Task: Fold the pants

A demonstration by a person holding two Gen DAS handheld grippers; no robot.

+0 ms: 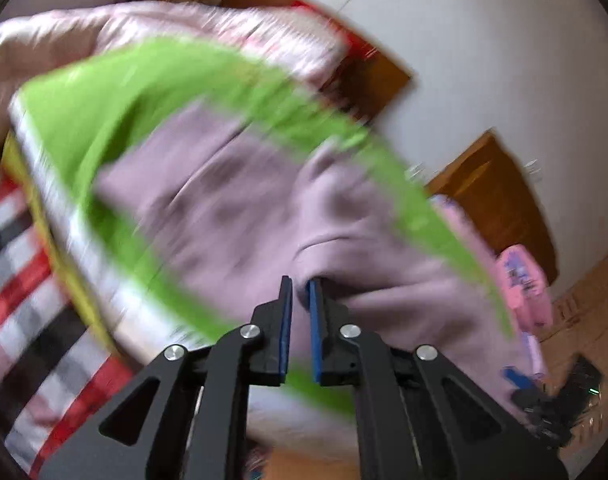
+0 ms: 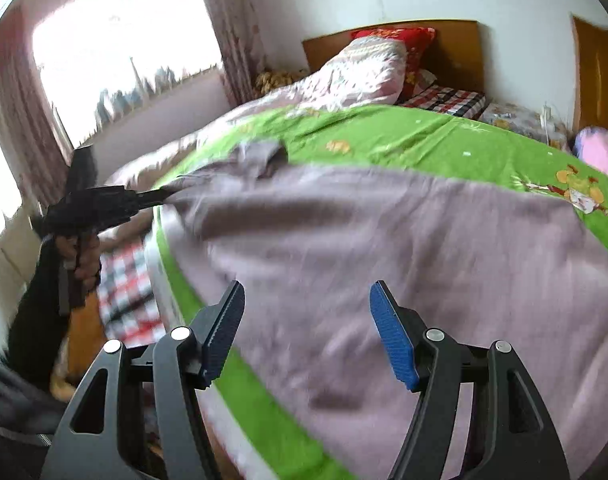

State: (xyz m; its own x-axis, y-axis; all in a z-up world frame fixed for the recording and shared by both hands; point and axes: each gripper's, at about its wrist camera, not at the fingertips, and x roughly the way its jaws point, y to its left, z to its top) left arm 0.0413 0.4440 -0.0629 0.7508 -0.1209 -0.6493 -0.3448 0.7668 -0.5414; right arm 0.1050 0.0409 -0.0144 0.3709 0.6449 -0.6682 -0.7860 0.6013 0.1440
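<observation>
Mauve pants (image 1: pixel 232 200) lie spread on a green quilt (image 1: pixel 84 96) on the bed, blurred by motion in the left wrist view. My left gripper (image 1: pixel 301 286) is shut on a fold of the pants at their near edge. In the right wrist view the pants (image 2: pixel 384 248) cover the quilt (image 2: pixel 404 136), and the left gripper (image 2: pixel 160 196) pulls one corner of them out over the bed's left edge. My right gripper (image 2: pixel 306 300) is open and empty, just above the pants' near part.
A pink duvet (image 2: pixel 360 72) and red pillow (image 2: pixel 408 40) lie by the wooden headboard (image 2: pixel 456 52). A checked sheet (image 2: pixel 124 292) shows at the bed's left side. A window (image 2: pixel 116 52) with curtains is at the left. A wooden door (image 2: pixel 600 80) is at the right.
</observation>
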